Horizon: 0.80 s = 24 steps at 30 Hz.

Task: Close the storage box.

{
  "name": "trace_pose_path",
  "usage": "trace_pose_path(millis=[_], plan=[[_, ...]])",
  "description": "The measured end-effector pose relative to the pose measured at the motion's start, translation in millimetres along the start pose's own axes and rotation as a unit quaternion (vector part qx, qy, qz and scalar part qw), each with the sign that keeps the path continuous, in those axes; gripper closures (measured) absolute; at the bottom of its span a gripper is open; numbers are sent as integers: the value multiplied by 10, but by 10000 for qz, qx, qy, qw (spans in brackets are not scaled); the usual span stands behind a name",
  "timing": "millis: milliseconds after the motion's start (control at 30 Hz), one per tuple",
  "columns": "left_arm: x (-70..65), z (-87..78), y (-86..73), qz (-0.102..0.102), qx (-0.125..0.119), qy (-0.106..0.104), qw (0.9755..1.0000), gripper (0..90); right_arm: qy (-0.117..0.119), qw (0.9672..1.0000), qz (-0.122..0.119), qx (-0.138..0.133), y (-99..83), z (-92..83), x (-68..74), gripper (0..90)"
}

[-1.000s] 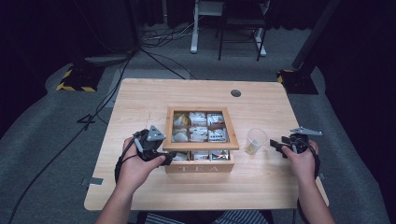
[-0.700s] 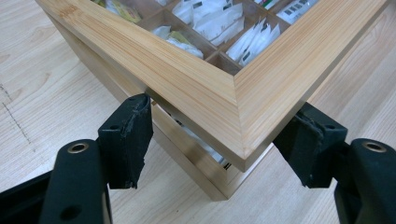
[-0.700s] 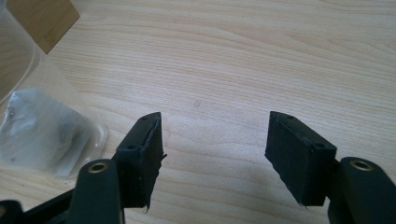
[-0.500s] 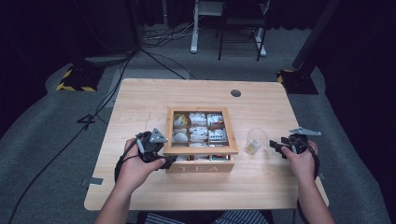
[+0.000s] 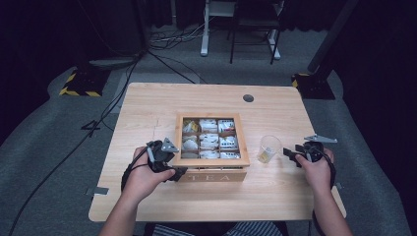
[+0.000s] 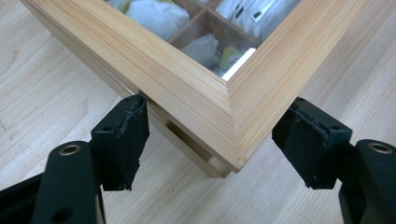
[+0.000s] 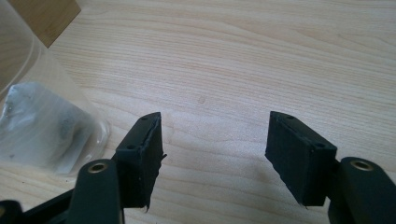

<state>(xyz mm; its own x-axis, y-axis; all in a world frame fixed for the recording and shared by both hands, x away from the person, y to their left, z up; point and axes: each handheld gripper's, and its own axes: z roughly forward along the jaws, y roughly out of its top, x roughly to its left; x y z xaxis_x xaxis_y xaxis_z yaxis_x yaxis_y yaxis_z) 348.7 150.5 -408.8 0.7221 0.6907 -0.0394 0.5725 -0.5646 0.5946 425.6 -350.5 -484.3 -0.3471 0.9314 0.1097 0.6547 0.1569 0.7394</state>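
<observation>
So there's a wooden tea box [image 5: 212, 164] sitting around the middle of the table, "TEA" on its front face. Its glass-windowed lid looks down, with a grid of compartments stuffed with white tea bags [image 5: 209, 140] showing, one with some yellow on it. Just to its right stands a clear plastic cup [image 5: 269, 148], upright, with something small and pale in the bottom.

Light wooden table [image 5: 147, 105] bears a tea box [image 5: 212, 169]; clear cup [image 5: 269, 148] beside it.
</observation>
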Motion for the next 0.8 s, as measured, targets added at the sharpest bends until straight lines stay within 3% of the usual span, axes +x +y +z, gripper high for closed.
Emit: trace_pose_path(millis=[167,300,500,700,800], plan=[[-10,54,-7,129,254,17,9996,278,0,10000,-4,4,0,3,1,371],[-15,80,-14,117,403,-20,9991,277,2,10000,-5,5,0,3,-1,371],[-14,97,-20,84,460,-53,9989,278,12,10000,21,29,-3,7,3,369],[-10,114,-32,175,522,-47,9985,278,11,10000,15,46,-9,13,2,369],[26,54,-47,42,342,-198,9992,277,15,10000,2,35,-9,13,0,368]])
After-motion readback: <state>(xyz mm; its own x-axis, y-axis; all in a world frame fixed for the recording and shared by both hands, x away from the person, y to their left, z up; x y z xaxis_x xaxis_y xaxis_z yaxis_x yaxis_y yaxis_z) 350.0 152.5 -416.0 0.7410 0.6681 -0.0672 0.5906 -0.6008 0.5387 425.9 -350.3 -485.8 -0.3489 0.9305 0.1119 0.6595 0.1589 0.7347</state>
